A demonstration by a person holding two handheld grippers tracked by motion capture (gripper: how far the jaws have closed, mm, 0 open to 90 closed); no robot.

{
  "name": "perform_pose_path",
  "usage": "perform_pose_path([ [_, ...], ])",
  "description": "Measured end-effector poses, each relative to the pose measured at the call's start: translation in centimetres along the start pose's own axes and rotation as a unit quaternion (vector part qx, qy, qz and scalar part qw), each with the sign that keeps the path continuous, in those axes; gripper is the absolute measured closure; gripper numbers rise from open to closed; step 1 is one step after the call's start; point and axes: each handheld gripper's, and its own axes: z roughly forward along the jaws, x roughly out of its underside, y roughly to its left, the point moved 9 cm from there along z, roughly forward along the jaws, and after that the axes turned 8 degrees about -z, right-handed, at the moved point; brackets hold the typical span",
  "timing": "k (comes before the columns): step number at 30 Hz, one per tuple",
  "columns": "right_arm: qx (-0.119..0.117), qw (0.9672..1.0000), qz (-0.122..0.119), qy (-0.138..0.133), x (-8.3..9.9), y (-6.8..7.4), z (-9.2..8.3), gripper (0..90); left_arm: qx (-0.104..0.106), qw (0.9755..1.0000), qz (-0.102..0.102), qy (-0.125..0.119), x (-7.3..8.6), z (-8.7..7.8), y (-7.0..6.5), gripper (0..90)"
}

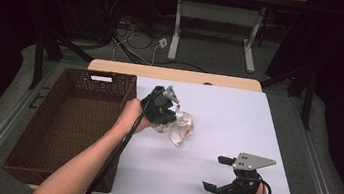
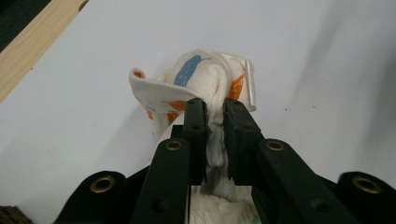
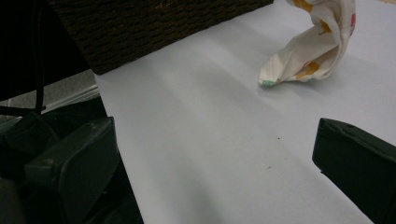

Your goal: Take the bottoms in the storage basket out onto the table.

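Your left gripper (image 2: 214, 109) is clamped on a thin fold of the cloth (image 2: 205, 79) near the tabletop's (image 1: 238, 116) far-left corner; it may slip. Your right gripper (image 1: 217, 173) gapes empty.

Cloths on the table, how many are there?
1. The cloth lies crumpled near the table's middle, right of the basket, pinched in the left tool. None shows inside the basket.
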Motion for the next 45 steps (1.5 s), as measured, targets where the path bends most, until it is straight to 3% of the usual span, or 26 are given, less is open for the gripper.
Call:
perform_pose_path([
  [15, 0.002, 1.0000, -0.002, 0.001, 0.0, -0.1, 0.0, 0.0, 0.006, 0.9995, -0.028, -0.016, 0.8, 1.7, -0.4, 80.0],
  [37, 0.001, 1.0000, -0.003, 0.001, 0.0, -0.1, 0.0, 0.0, 0.014, 0.9983, -0.052, 0.023, 2.6, 3.2, -0.4, 76.8],
  [40, 0.001, 1.0000, -0.003, 0.001, 0.0, -0.1, 0.0, 0.0, 0.017, 0.9977, -0.057, 0.033, 2.9, 3.5, -0.6, 73.2],
  [45, 0.001, 1.0000, -0.002, 0.001, 0.0, -0.1, 0.0, 0.0, 0.013, 0.9967, -0.066, 0.045, 3.4, 3.7, -0.5, 58.0],
])
